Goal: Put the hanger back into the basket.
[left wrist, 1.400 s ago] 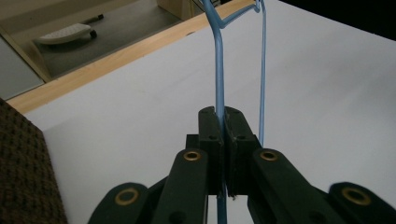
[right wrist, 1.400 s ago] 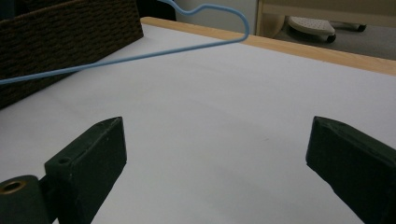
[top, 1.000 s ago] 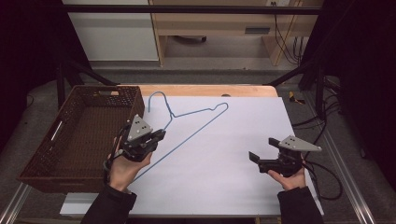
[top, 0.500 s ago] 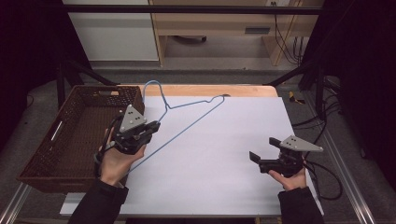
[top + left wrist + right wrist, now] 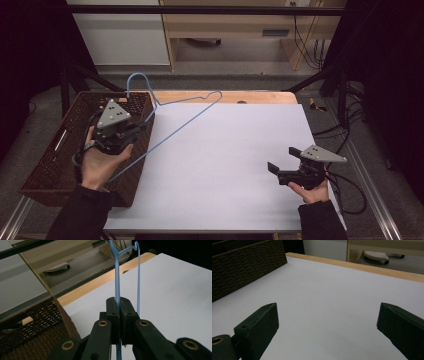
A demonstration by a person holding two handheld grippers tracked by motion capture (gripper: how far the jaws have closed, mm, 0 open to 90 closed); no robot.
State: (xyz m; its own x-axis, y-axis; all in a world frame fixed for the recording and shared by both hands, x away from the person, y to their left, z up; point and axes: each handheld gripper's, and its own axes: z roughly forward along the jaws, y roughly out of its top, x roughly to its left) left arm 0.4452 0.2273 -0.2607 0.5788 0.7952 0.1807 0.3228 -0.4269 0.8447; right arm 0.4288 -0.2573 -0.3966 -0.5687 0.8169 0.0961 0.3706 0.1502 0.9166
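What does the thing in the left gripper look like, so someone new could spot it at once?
Start at the white table top, then go to the brown wicker basket at its left edge. Above the basket's near right rim, the left gripper is shut on a thin light-blue wire hanger, whose hook sits over the basket. It is the one slim blue wire outline among dark, bulky things.

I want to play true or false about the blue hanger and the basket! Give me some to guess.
1. The left gripper is shut on the thin blue wire hanger. True.
2. The right gripper holds the hanger too. False: its jaws stand open over the white table sheet, with nothing between them.
3. The brown woven basket sits at the table's left side. True.
4. The hanger lies flat inside the basket. False: it is held up, mostly over the sheet.
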